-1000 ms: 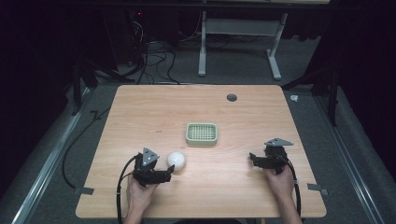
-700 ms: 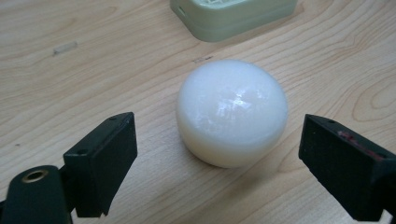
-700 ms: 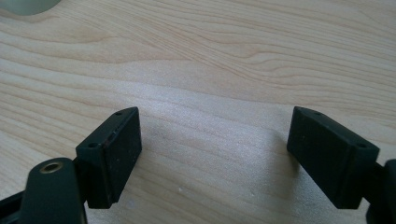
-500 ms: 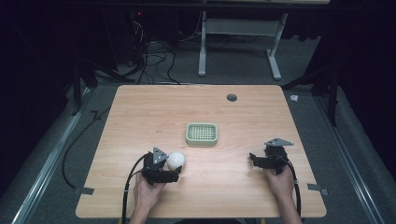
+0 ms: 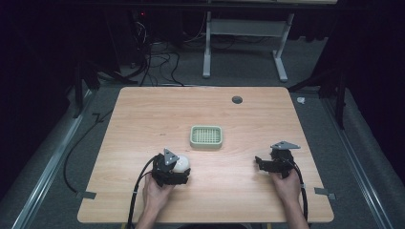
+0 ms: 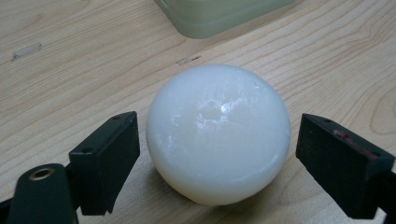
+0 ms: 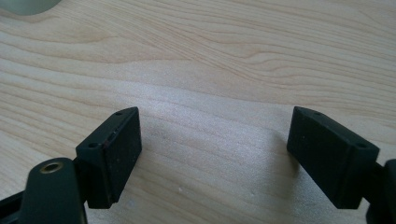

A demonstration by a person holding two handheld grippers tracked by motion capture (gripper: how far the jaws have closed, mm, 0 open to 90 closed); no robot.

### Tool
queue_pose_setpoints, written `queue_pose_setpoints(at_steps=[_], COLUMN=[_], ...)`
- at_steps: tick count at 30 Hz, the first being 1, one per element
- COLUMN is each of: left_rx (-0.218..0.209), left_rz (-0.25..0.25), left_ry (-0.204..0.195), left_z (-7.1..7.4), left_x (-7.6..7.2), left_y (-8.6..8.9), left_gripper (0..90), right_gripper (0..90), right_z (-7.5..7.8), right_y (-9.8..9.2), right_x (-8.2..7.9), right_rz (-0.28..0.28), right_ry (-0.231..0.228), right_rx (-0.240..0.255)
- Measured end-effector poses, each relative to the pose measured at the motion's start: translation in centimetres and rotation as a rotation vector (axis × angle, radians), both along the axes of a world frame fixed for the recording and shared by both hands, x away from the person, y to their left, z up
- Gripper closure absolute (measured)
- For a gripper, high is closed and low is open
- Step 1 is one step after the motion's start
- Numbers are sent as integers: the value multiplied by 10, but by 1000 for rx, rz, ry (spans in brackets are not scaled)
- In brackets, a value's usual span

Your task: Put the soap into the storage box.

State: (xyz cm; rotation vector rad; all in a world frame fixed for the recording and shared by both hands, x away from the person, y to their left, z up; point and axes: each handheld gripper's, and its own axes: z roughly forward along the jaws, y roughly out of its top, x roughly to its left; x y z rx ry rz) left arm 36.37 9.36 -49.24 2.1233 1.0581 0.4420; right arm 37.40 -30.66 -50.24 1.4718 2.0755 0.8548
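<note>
The left gripper is sitting near the front edge of the desk, left of the middle, and its jaws are standing apart on either side of a white ball. In the left gripper view the ball is looking smooth, waxy and slightly see-through, with a glossy patch and a shallow dimple on top. It is resting on the wood between the two matte black blocks, with a thin gap showing on each side, so the jaws are released and not pressing it. The ball's underside is lying in its own shadow, and the high view is hiding part of it behind the gripper's grey plate.

Behind the ball, toward the middle of the desk, a pale green tray is lying flat. It is rectangular with rounded corners and a gridded floor. In the left gripper view the tray is cut off by the top edge, showing just a smooth plastic wall.

The desk is pale wood with wavy grain and a dark round hole near its back edge.

The right gripper is resting near the front right, well apart from the ball. Its jaws are spread wide over bare wood, gripping nothing. A pale curved scrap in that view's top left corner is too cropped to identify.
</note>
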Motion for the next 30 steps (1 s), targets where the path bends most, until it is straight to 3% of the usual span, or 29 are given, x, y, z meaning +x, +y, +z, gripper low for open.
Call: queue_pose_setpoints(at_steps=[8, 11, 30], left_rx=[7, 47, 55], left_rz=[5, 0, -16], left_ry=[-1, -10, -22], left_z=[-3, -5, -5], left_x=[4, 3, 2], left_y=[-3, -5, -6], left_gripper=[220, 238, 246], right_gripper=[186, 186, 186], right_z=[0, 0, 0], right_y=[0, 0, 0], right_x=[0, 0, 0], right_rz=[0, 1, 1], right_ry=[0, 0, 2], right_rx=[0, 0, 2])
